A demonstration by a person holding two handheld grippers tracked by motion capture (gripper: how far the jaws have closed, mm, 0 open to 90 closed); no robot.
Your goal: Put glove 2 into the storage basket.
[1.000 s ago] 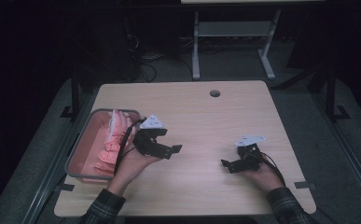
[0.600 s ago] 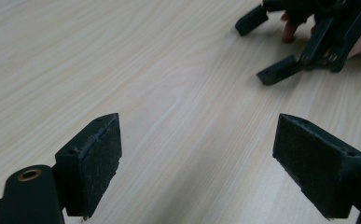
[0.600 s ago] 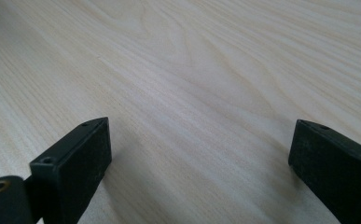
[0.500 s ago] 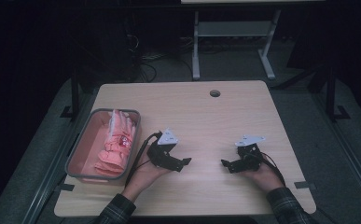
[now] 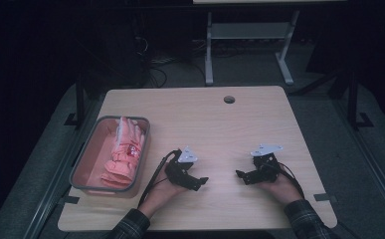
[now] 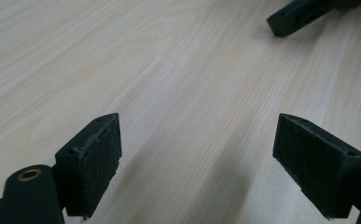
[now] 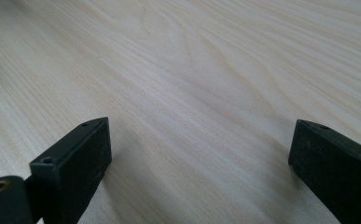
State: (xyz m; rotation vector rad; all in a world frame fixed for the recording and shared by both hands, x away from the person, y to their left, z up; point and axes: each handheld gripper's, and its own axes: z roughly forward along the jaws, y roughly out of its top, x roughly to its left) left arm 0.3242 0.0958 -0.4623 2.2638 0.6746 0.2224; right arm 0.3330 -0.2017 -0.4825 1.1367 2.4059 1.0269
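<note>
A grey bin [image 5: 84, 164] at the table's left holds a heap of pink cloth [image 5: 125, 158]. My left gripper [image 5: 200, 182] rests low on the wooden table [image 5: 220, 124] just right of the bin, open and with nothing in it. Its jaws stand wide apart over bare wood in the left gripper view [image 6: 199, 163]. My right gripper [image 5: 241, 175] lies near the front right of the table, open too, pointing left toward the other one. Bare wood shows between its jaws in the right gripper view [image 7: 199, 168]. A tip of the right gripper [image 6: 295, 18] shows far off in the left gripper view.
A round cable hole [image 5: 229, 99] sits near the table's far edge. Behind the table stands a white metal frame [image 5: 244, 45] with cables on the dark floor. Two hands in plaid sleeves [image 5: 304, 221] come in from the front edge.
My left gripper has moved from beside the bin toward the front middle of the table and settled lower. The right gripper has stayed where it was.
</note>
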